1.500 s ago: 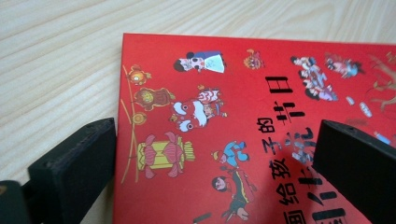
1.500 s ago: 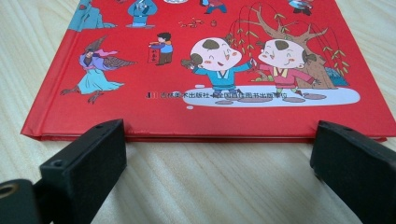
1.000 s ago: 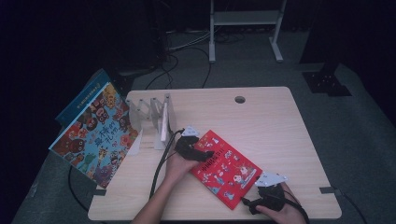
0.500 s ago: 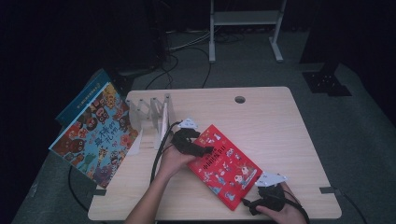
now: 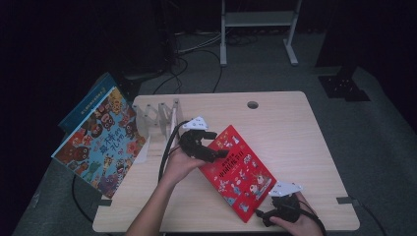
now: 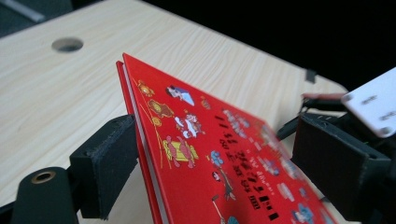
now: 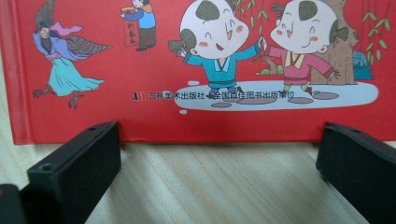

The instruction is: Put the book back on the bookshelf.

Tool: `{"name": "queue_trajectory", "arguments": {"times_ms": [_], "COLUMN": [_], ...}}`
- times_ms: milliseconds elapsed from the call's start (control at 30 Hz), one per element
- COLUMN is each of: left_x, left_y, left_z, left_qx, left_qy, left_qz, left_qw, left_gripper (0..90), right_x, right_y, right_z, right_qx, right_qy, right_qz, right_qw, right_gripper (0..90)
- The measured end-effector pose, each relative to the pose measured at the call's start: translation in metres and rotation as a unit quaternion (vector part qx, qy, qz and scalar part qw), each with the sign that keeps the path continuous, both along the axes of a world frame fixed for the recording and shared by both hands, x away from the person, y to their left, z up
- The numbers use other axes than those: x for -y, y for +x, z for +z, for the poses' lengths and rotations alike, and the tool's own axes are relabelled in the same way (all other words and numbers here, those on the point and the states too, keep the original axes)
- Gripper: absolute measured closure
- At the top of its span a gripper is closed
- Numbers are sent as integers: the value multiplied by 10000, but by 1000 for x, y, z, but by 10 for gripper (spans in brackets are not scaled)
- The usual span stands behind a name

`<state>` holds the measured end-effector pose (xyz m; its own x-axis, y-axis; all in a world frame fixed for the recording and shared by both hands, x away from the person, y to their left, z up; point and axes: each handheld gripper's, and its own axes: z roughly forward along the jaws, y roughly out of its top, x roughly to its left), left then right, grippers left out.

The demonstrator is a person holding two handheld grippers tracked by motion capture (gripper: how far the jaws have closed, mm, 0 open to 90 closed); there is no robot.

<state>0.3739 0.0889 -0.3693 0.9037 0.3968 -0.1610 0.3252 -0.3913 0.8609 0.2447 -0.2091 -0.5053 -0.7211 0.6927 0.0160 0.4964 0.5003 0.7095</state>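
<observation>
red picture book [image 5: 236,173] sits mid-table, slightly toward the person's side, long axis diagonal: far end near the left gripper, near end close to the right gripper. in the left gripper view its far edge [image 6: 140,135] is tipped up off the wood, cover facing up and right.

left gripper [image 5: 205,147] straddles that raised end; jaws have just been closing with the book between them. one pad looks to be at the spine-side edge, the other stands off the cover, so not clamped. right gripper [image 5: 263,216] lies at the near table edge, held in a hand, jaws wide apart; in the right gripper view the book's lower edge [image 7: 210,70] lies just beyond the tips, bare wood between the pads.

surface: light wooden table [image 5: 295,128] with a round cable hole [image 5: 253,104]. at its left end, a clear slotted rack [image 5: 157,118], and two large picture books [image 5: 101,142] leaning off that side. room is dark: grey floor, cables, a white metal stand [image 5: 255,29] behind the table.
</observation>
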Motion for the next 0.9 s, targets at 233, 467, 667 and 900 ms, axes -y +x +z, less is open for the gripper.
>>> {"name": "queue_trajectory", "arguments": {"times_ms": [233,467,667,900], "left_x": [18,16,13,8], "left_y": [-19,-16,-17,-17], "left_z": [-1,2,4,11], "left_qx": [23,-135,-130,19], "left_qy": [-23,-161,-72,23], "left_qz": [-550,-557,-372,-239], "left_qw": [9985,9982,9992,9997], "left_gripper": [298,371,462,634], "right_x": [-2,-2,0,2], "right_y": [3,4,4,4], "right_z": [0,0,0,1], "right_qx": [48,59,93,125], "right_qy": [-43,-45,-3,19], "right_qz": [-155,-126,-184,-221], "right_qw": [9999,9999,9998,9997], "right_gripper": [0,0,40,66]}}
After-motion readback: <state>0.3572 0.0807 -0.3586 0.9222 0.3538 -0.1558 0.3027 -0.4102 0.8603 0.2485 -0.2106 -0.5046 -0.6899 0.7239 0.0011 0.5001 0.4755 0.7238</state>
